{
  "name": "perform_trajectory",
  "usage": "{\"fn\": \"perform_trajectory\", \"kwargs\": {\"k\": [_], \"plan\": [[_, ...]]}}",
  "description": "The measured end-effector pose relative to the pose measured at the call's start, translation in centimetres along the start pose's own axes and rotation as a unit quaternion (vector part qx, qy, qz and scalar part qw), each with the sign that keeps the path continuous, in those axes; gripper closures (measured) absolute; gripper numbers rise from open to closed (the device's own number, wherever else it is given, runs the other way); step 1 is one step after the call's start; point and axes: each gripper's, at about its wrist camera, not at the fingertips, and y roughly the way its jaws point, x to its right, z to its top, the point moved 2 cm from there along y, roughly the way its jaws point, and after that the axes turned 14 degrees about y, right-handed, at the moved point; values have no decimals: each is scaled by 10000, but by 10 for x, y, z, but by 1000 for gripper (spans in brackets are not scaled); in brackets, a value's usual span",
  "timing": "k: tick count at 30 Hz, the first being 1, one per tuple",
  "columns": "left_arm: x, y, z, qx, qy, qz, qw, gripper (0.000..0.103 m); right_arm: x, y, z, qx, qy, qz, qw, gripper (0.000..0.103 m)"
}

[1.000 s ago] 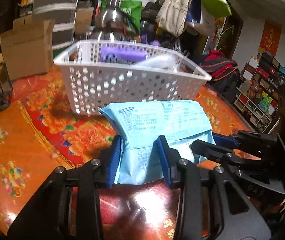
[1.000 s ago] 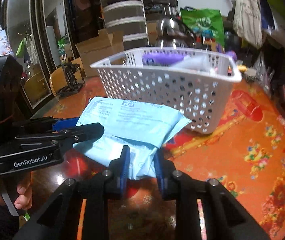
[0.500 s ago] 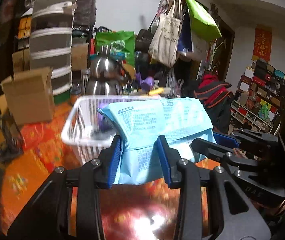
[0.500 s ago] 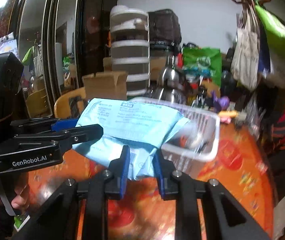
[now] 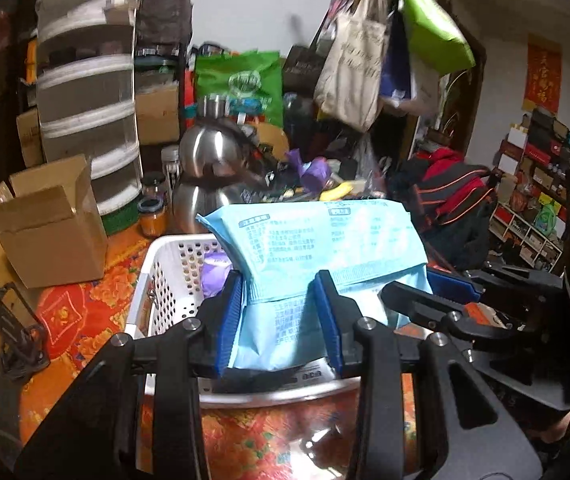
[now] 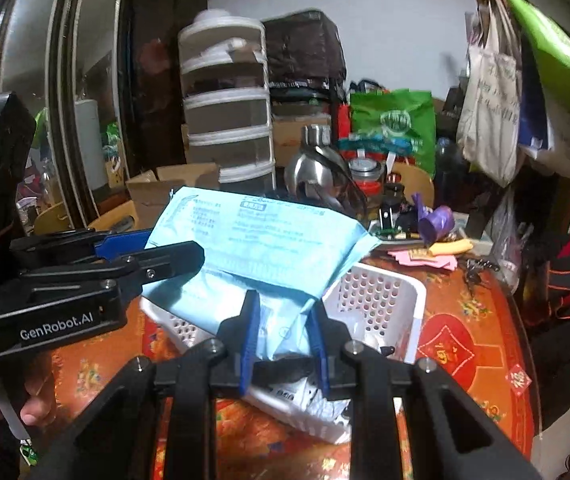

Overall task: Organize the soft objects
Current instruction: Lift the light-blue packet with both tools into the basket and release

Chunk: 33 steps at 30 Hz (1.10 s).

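My left claw [image 5: 281, 316] and my right claw [image 6: 283, 340] are each clenched on the near edge of the light blue soft packet [image 5: 317, 252], which I hold in the air above the white basket [image 5: 165, 276] on the red flowered table [image 5: 81, 312]. The basket already holds a purple pack [image 5: 215, 276] and some wrapped things. What is left, I judge, is lowering this packet in and letting go.

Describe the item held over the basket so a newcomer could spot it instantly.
On the red floral table stands a white perforated plastic basket. Above it, both grippers' jaws clamp a soft pale-blue plastic pack printed with small text, the only light-blue item there.
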Motion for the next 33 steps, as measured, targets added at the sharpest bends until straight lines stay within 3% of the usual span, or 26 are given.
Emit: {"fn": "perform_trajectory", "kwargs": {"k": [8, 22, 23, 25, 27, 29, 31, 33], "plan": [[-28, 71, -21, -474, -327, -112, 9983, 69, 9, 58, -10, -369, -80, -131, 9992, 81], [-42, 119, -58, -814, -587, -211, 9947, 69, 17, 92, -38, -713, 37, -205, 9972, 80], [-43, 121, -59, -832, -576, -149, 9948, 67, 18, 93, -39, -732, 61, -211, 9971, 80], [-48, 124, -63, -869, -616, -61, 9943, 54, 24, 92, -42, -683, 70, -342, 9971, 79], [-54, 125, -68, -902, -696, -91, 9935, 36, 31, 88, -43, -647, 213, -364, 9970, 69], [-57, 123, -72, -900, -691, 13, 9935, 30, 37, 80, -43, -535, 313, -438, 9971, 31], [-58, 117, -75, -836, -626, 77, 9945, 26, 39, 71, -41, -396, 250, -508, 9976, 23], [-57, 110, -78, -782, -619, 109, 9950, 21, 38, 67, -41, -402, 249, -516, 9975, 22]]}}
